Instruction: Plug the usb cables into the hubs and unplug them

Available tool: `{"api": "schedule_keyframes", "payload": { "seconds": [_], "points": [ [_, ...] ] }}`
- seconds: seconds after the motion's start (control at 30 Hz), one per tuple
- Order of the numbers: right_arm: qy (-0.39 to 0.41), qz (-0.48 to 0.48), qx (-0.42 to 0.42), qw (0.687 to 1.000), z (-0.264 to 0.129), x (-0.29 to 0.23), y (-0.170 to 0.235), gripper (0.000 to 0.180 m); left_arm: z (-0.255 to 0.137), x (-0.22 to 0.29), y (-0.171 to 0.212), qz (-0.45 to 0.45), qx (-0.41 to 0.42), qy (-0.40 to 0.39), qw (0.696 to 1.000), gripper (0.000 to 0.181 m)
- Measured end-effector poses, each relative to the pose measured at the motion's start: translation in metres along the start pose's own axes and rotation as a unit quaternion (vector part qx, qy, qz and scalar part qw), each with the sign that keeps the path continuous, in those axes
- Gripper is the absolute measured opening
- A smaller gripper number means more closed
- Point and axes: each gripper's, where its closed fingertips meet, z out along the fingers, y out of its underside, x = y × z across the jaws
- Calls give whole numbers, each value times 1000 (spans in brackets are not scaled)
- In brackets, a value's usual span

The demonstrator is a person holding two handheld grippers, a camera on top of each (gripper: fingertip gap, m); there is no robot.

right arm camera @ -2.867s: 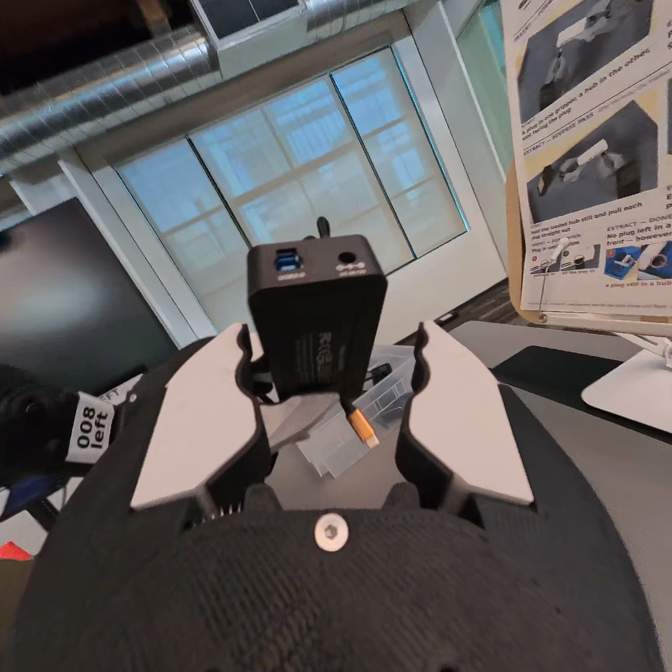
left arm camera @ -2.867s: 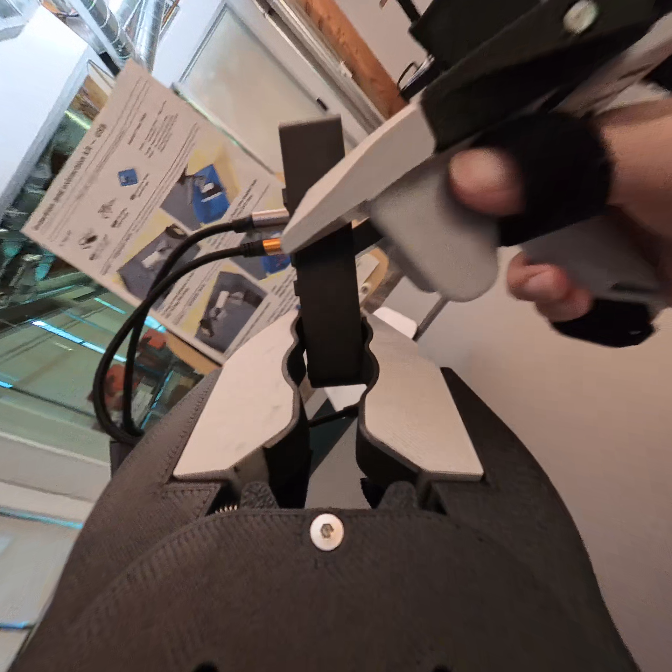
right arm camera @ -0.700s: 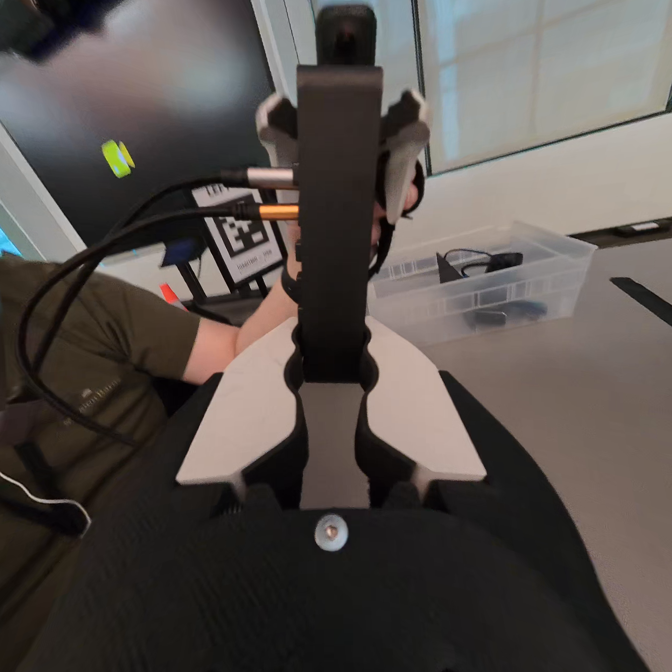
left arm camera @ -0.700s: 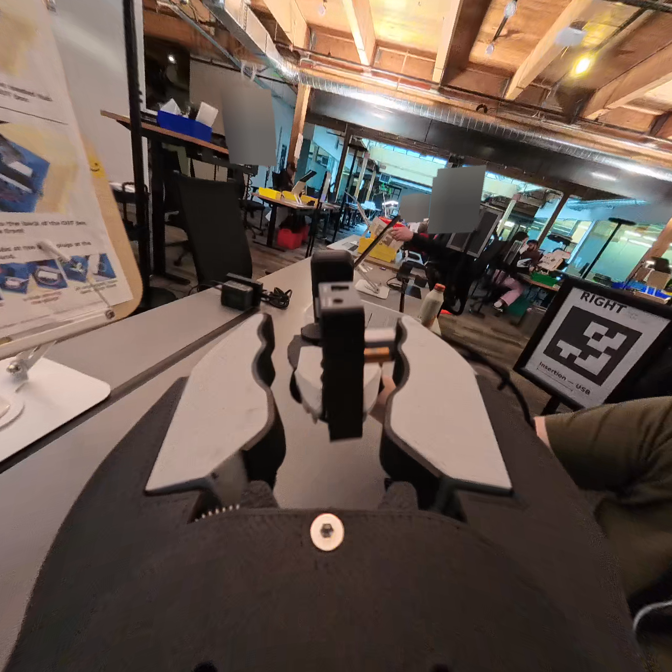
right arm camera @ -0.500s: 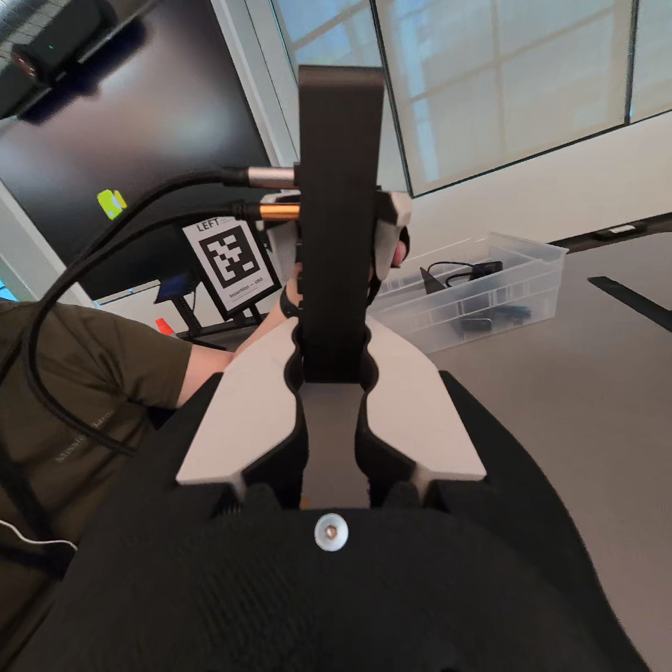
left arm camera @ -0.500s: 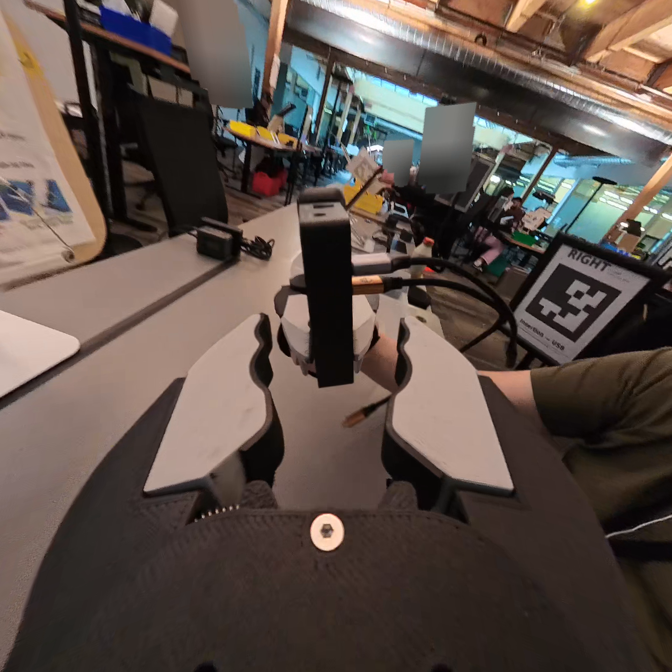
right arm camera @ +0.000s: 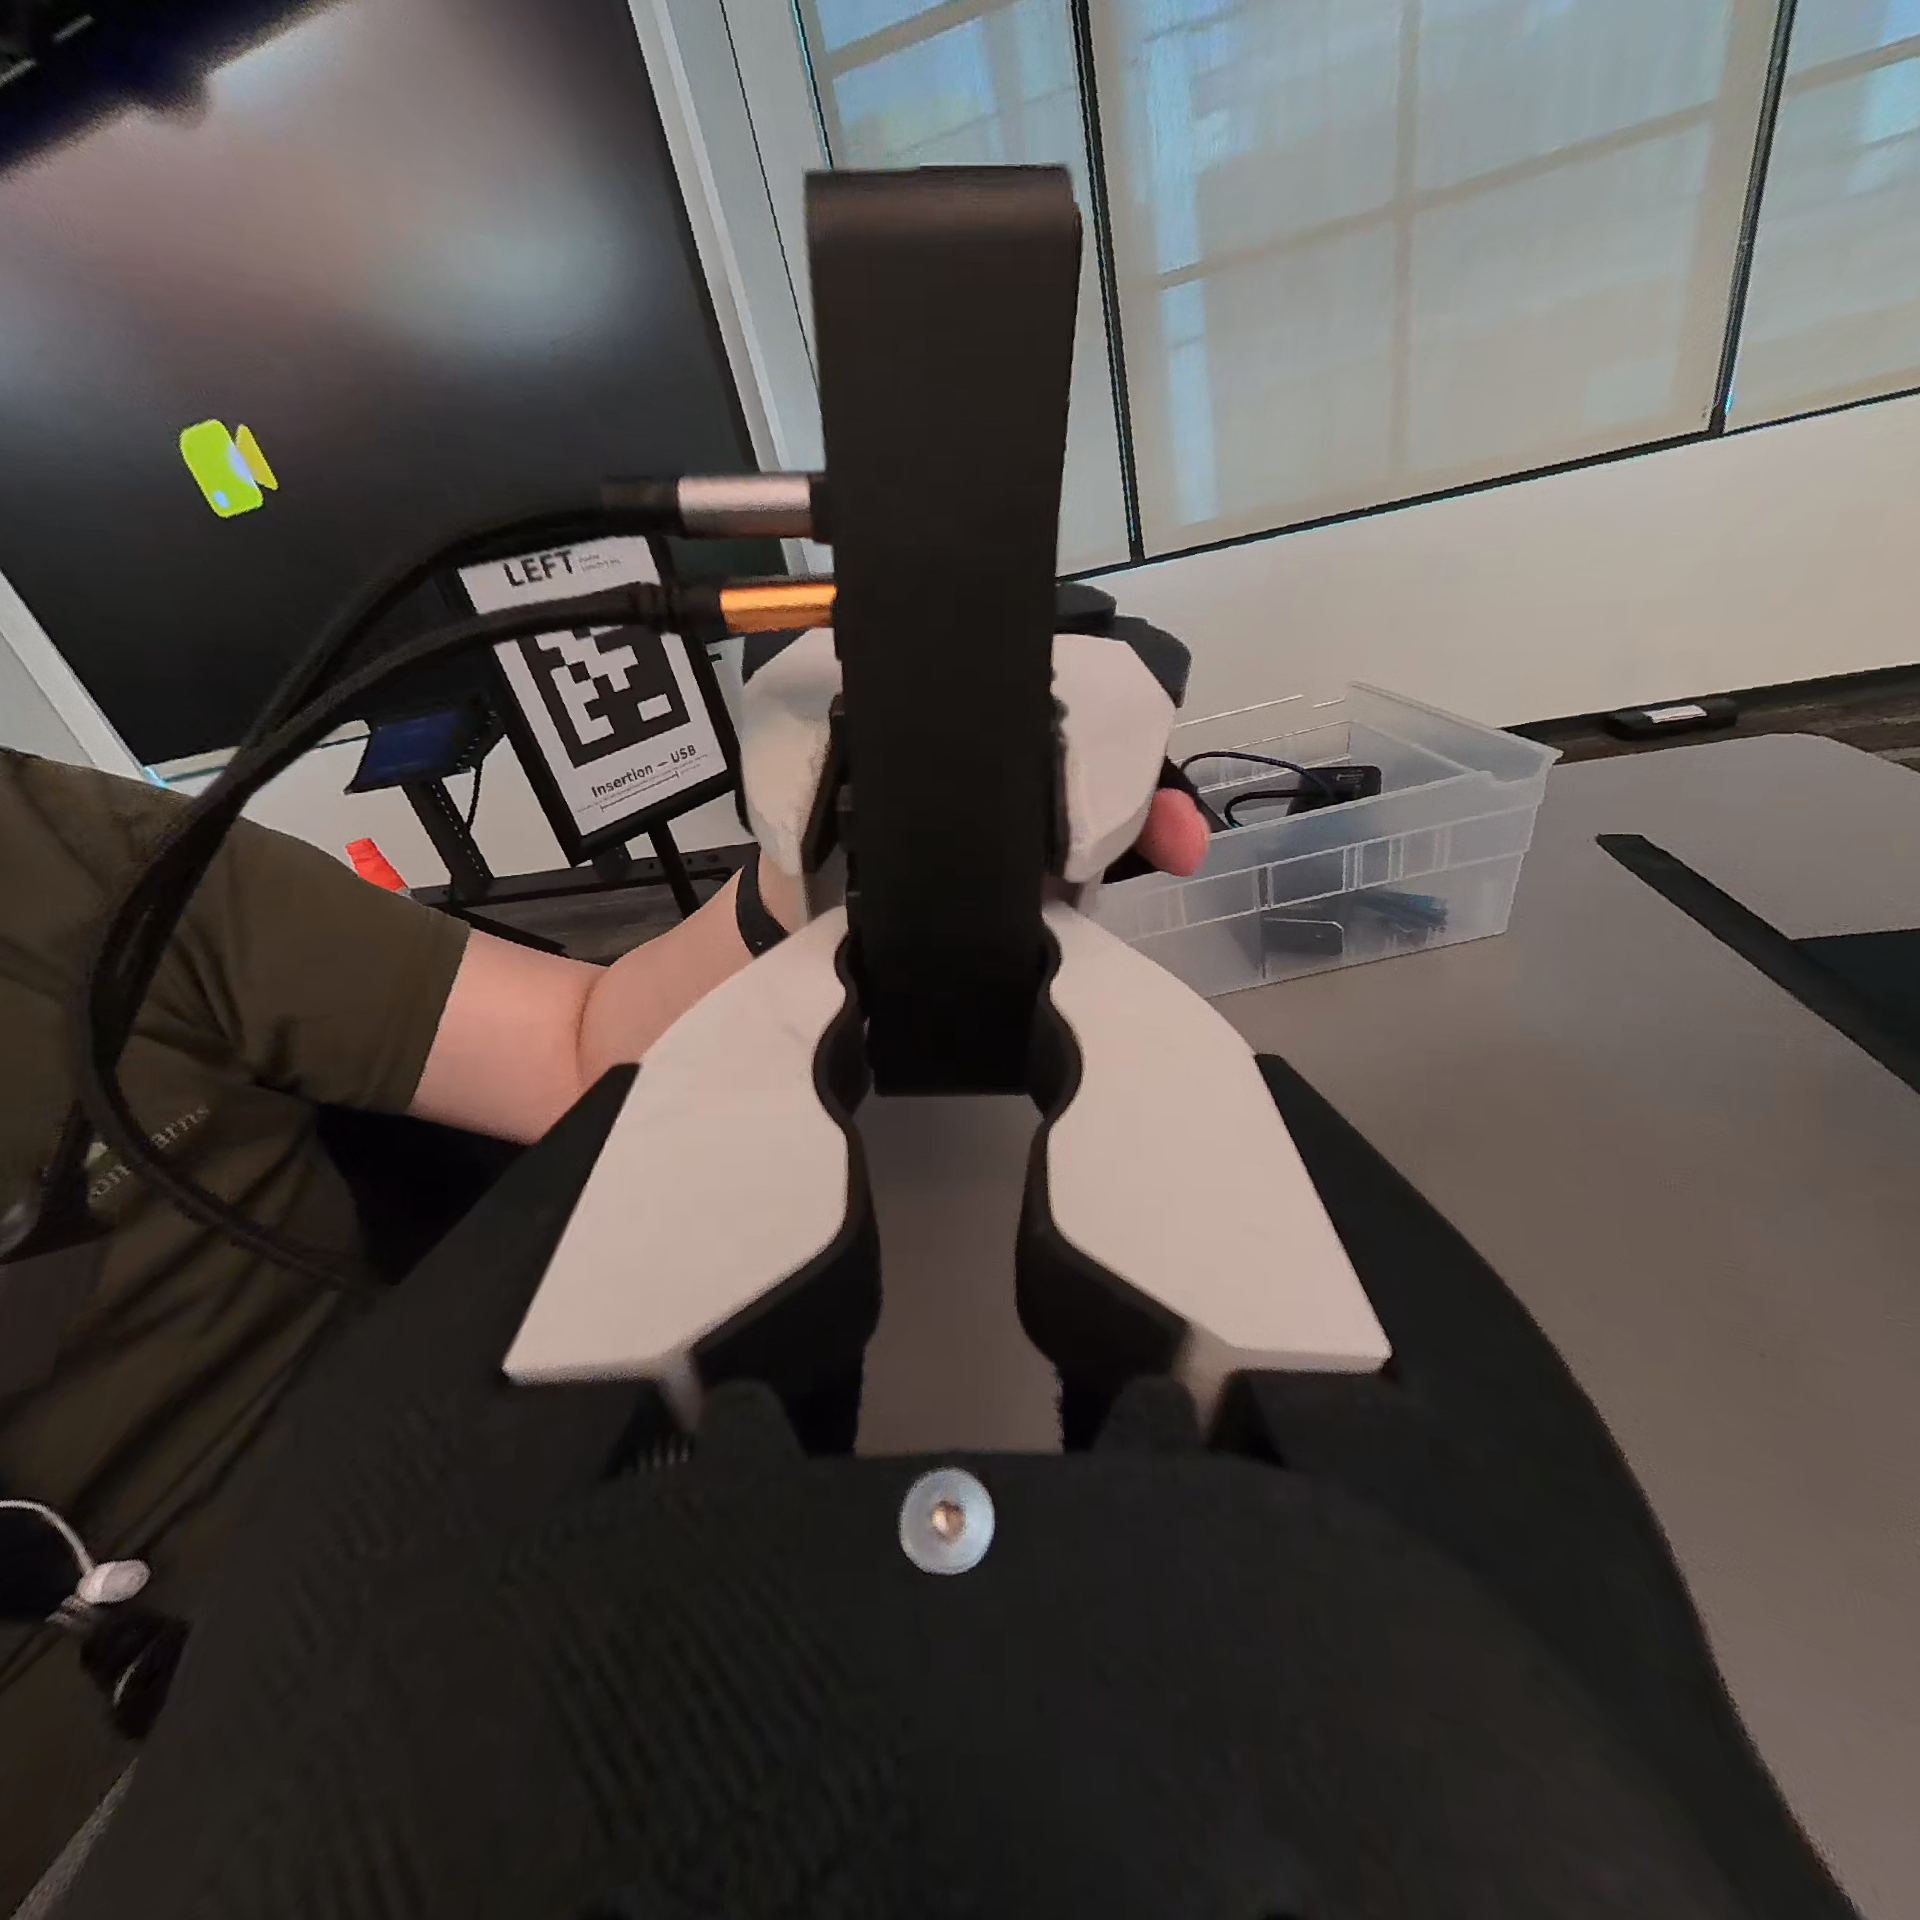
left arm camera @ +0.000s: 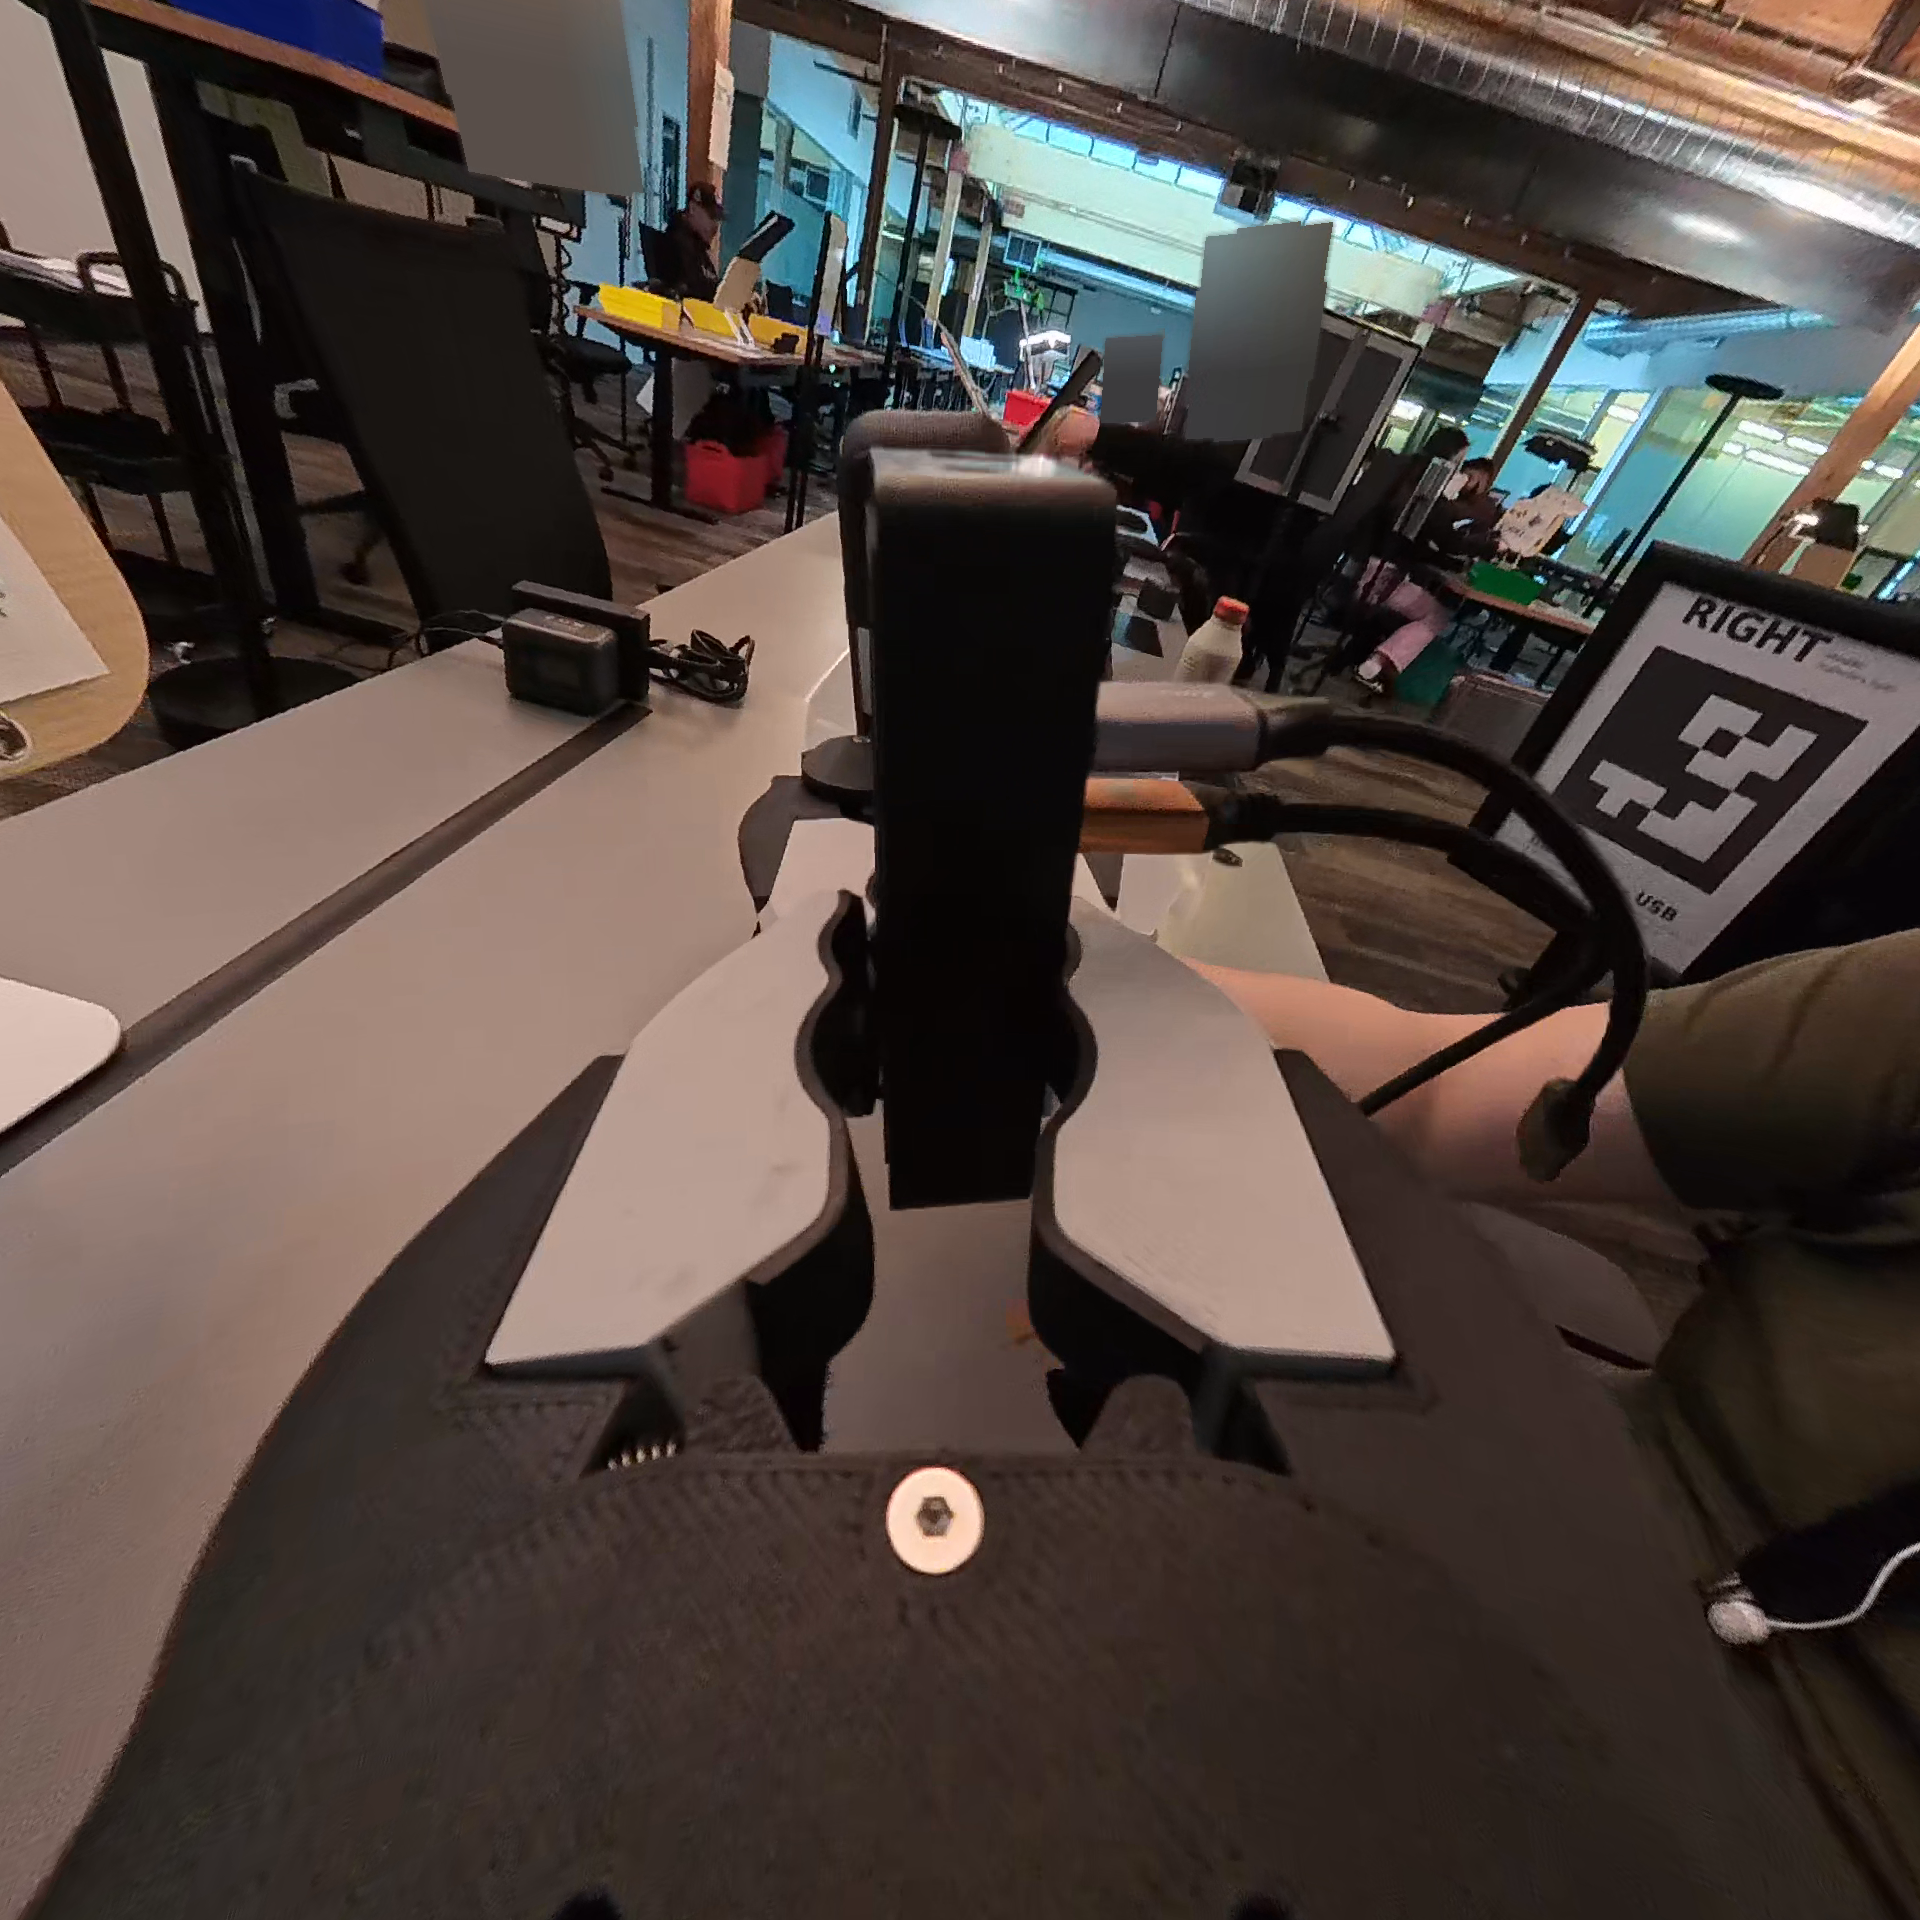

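We have the black hub standing upright above the grey table, pinched from both ends. Our left gripper clamps its lower part, fingers pressed against its sides. Our right gripper is likewise closed on the hub from the opposite side. Two cables sit plugged into its side, a silver plug above an orange plug, their black leads looping down. A clear plastic bin rests on the table behind.
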Motion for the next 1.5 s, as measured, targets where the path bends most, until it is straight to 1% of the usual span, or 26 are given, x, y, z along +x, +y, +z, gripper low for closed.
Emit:
{"api": "schedule_keyframes", "payload": {
  "seconds": [0.2, 0.37, 0.43, 0.47, 0.53, 0.57, 0.6, 0.67, 0.7, 0.73, 0.77, 0.83, 0.9, 0.97, 1.03, 1.13, 1.37, 1.43, 1.5],
  "points": [
    [17, -7, -11, 1000, 0, 6, 6, 26, -1, -6, 5, 27, -16, -25, 999, 26],
    [31, -9, 17, 999, -2, 9, -4, 30, -2, -8, -3, 48, 7, -44, 998, 25],
    [63, -19, 22, 998, -9, 16, -10, 44, -7, -13, -10, 66, 27, -70, 995, 25],
    [86, -28, 23, 996, -16, 21, -15, 45, -11, -17, -15, 77, 41, -87, 992, 25],
    [143, -52, 43, 987, -36, 27, -35, 45, -24, -32, -25, 105, 68, -159, 979, 25],
    [190, -71, 65, 977, -50, 30, -52, 45, -32, -40, -29, 124, 78, -203, 968, 25],
    [249, -98, 91, 959, -66, 32, -71, 45, -40, -47, -33, 141, 85, -241, 956, 25],
    [350, -173, 136, 910, -94, 18, -108, 45, -51, -58, -36, 163, 92, -302, 935, 25],
    [378, -212, 150, 889, -98, 4, -123, 45, -53, -61, -36, 170, 94, -323, 926, 25],
    [385, -249, 148, 876, -94, -12, -132, 45, -55, -65, -36, 176, 94, -343, 918, 25],
    [387, -270, 140, 870, -84, -25, -137, 46, -56, -69, -35, 180, 93, -360, 910, 25],
    [377, -296, 119, 869, -59, -42, -136, 47, -55, -74, -32, 184, 91, -385, 900, 25],
    [384, -320, 89, 862, -37, -41, -126, 49, -55, -79, -28, 183, 83, -405, 892, 25],
    [407, -335, 44, 849, -23, -23, -110, 51, -56, -83, -24, 180, 77, -424, 884, 25],
    [429, -326, 11, 842, -17, -2, -93, 54, -58, -86, -22, 175, 74, -436, 879, 25],
    [438, -316, -4, 841, -11, 13, -79, 53, -58, -88, -20, 173, 71, -443, 877, 25],
    [475, -297, 21, 828, -11, 24, -78, 54, -53, -92, -16, 177, 71, -447, 874, 25],
    [475, -273, 35, 835, -8, 29, -80, 54, -52, -92, -15, 178, 72, -446, 874, 25],
    [471, -252, 31, 845, -3, 35, -78, 52, -52, -91, -15, 180, 73, -447, 873, 25]
  ]
}}
